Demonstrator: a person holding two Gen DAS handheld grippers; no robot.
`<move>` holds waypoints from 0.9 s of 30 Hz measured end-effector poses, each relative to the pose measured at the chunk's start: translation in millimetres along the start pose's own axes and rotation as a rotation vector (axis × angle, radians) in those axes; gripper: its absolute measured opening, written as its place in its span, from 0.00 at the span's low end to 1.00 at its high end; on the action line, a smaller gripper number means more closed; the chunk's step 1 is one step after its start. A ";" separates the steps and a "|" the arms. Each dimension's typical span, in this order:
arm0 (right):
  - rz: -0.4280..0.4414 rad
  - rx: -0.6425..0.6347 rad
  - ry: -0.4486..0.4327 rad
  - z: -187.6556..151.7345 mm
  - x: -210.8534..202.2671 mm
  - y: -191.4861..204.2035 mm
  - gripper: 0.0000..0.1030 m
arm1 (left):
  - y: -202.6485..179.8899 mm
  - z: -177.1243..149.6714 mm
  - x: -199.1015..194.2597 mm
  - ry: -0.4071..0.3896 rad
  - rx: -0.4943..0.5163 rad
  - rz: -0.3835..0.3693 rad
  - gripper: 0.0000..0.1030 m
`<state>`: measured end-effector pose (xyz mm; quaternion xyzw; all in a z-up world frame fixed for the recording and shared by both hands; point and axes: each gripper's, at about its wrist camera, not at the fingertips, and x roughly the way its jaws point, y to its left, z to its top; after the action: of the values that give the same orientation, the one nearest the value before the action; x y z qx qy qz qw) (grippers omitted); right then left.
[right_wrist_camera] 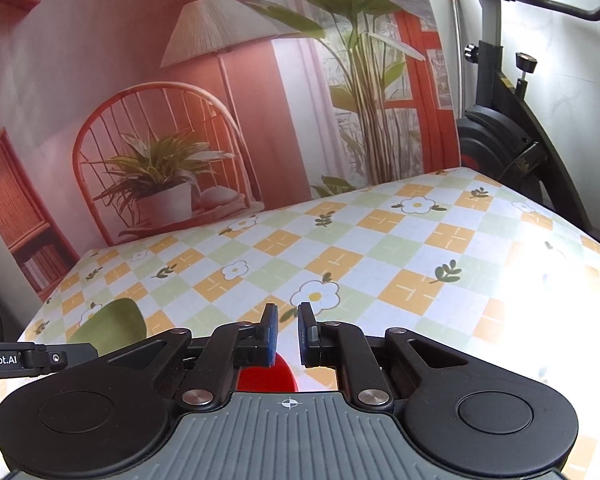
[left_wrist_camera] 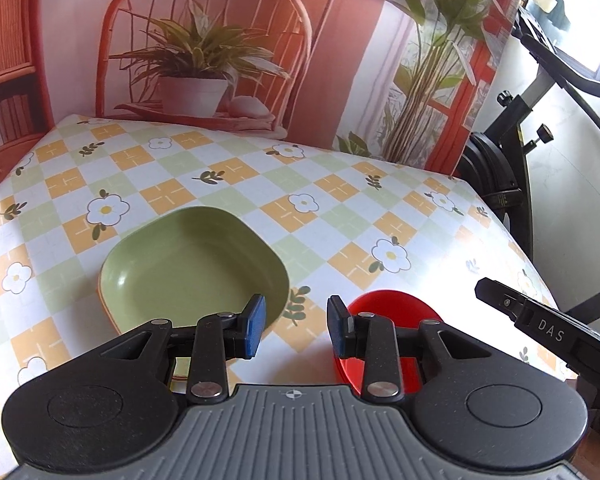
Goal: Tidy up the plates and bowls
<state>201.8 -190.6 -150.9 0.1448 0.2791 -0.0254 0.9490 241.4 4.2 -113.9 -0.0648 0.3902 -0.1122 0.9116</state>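
Two bits of writing are readable: "DAS" in white on the black body of the right gripper [left_wrist_camera: 540, 320] where it juts in at the edge of the left wrist view, and "Robot.AI" on the side of the left gripper [right_wrist_camera: 24, 358] where it enters the right wrist view.

The red bowl [left_wrist_camera: 384, 312] is largely hidden behind the left gripper's right-hand linkage; only its far rim and a strip of its near wall show. In the right wrist view it is a small red patch [right_wrist_camera: 266, 376] below the blue pads [right_wrist_camera: 270, 334], so its shape there is hard to judge.

The green plate [left_wrist_camera: 192, 268] is a rounded square, lying flat and open side up on the checked, flowered tablecloth [left_wrist_camera: 340, 200], one corner turned toward the camera; its near edge is cut off by the gripper, and an orange rim peeks out beneath it, possibly a second dish. The bowl sits just beside it on the right.

Both grippers hang above the table holding nothing, the left's jaws moderately parted, the right's only narrowly apart.
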 end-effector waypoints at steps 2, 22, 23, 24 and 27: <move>0.004 0.004 0.015 -3.9 1.4 -5.5 0.17 | -6.1 -2.9 4.3 0.011 0.020 -0.003 0.37; 0.097 0.028 0.131 -31.0 27.8 -16.6 0.25 | -31.6 -33.9 56.2 0.145 0.031 -0.014 0.39; 0.100 0.031 0.137 -32.5 29.1 -17.0 0.25 | -32.0 -34.4 57.6 0.146 0.029 -0.017 0.39; 0.105 0.034 0.144 -34.4 30.3 -17.5 0.25 | -32.1 -35.3 58.5 0.148 0.027 -0.018 0.39; 0.116 0.038 0.160 -38.3 33.2 -18.2 0.24 | -32.3 -38.2 62.8 0.159 0.023 -0.021 0.39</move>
<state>207.5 -195.8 -204.3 0.1802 0.3446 0.0361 0.9206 250.9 -44.2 -177.3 -0.0491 0.4594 -0.1309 0.8772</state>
